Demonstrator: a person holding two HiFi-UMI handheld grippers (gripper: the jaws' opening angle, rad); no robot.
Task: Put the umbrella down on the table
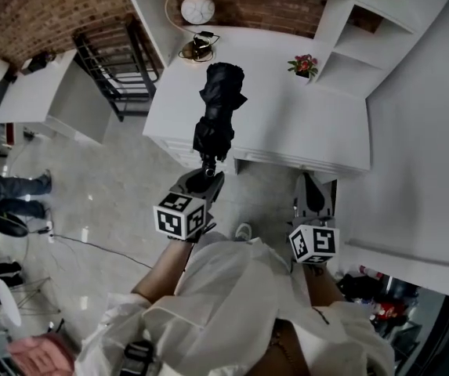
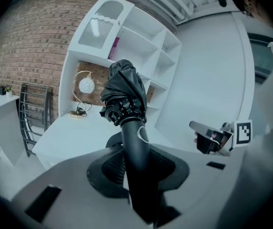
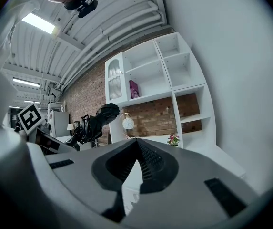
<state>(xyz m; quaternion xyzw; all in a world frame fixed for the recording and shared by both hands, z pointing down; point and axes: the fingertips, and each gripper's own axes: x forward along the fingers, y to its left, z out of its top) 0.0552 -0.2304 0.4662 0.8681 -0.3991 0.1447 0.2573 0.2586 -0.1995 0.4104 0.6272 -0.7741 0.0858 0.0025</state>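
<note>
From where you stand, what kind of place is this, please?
Probably a staged living-room corner inside a larger workshop or studio. A white table carries a round clock and a small flower pot, with white shelves against a brick wall; overhead, bare tube lights suggest an industrial hall.

Three views, one shared table (image 1: pixel 271 124)

The left gripper (image 1: pixel 206 177) is held out ahead of the body. Its jaws are clamped on the handle of the umbrella (image 1: pixel 218 108), which points toward the front edge of the table (image 1: pixel 287 131). The left forearm (image 1: pixel 164 276) is bare (white sleeve bunched near the elbow). The right gripper (image 1: pixel 312 197) is level with the left and apart from it, its jaws together on nothing.
</note>
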